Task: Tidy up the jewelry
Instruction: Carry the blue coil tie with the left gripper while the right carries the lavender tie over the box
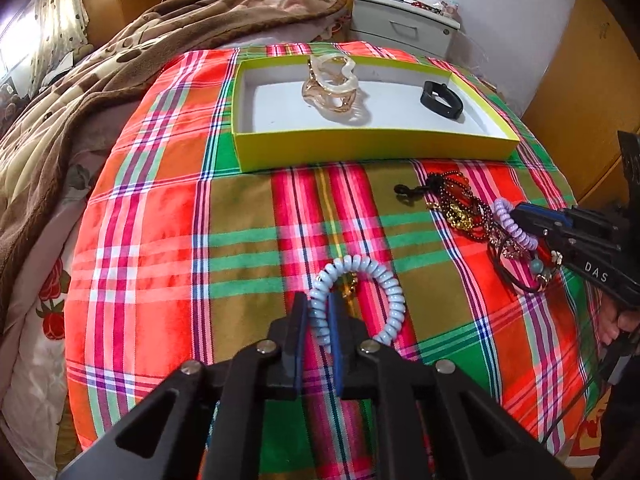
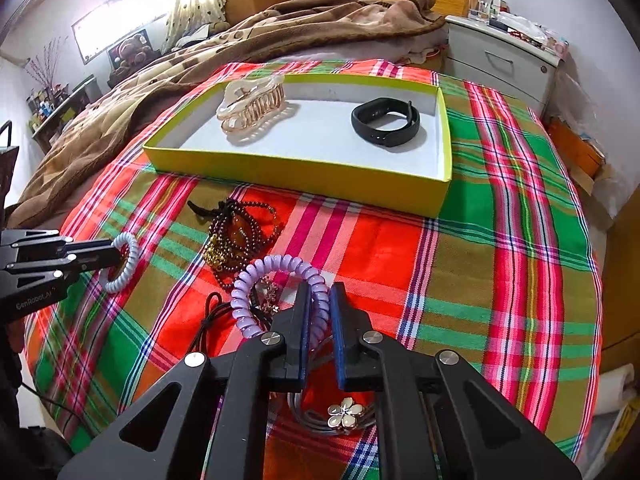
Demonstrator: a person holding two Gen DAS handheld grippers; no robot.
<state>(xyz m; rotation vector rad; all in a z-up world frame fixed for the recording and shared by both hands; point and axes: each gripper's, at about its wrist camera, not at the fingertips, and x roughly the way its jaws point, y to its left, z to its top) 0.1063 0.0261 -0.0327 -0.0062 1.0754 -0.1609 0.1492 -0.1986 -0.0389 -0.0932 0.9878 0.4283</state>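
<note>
A: Bed [image 2: 520,264], plaid cloth over it. A yellow tray [image 2: 296,176] is set at the far side; a clear hair claw [image 2: 250,114] and a black band [image 2: 386,122] are already laid inside, well apart.

B: Loose pile?

A: Seen between tray and grippers: dark bead strands [image 2: 236,240], a black clip [image 2: 200,209], black cords [image 2: 208,320], a flower charm [image 2: 345,411] under the right gripper. None of it is sorted yet.

B: Grippers?

A: Left gripper [image 1: 318,316] is clenched on the blue coil tie [image 1: 360,300]; one side of the loop is pinched between the pads, the rest is lying on the cloth. Right gripper [image 2: 319,308] is clenched on the purple coil tie [image 2: 276,292] in the same way, at the near edge of the pile. Both ties are still down on the bed, near the tray but outside it.

B: Step in hand, as judged?

A: Both ties are gripped; lifting and carrying to the tray is judged next.

B: How is it best done?

A: A straight lift is advised before any sideways travel. The purple tie is lying against cords and a small charm, so a snag is to be watched for; if cords are dragged up, the lift should be paused. Coils stretch, so a slow rise is preferred. The front wall must be cleared fully, and the ties are best released in the bare floor between claw and band, low, not dropped.
</note>
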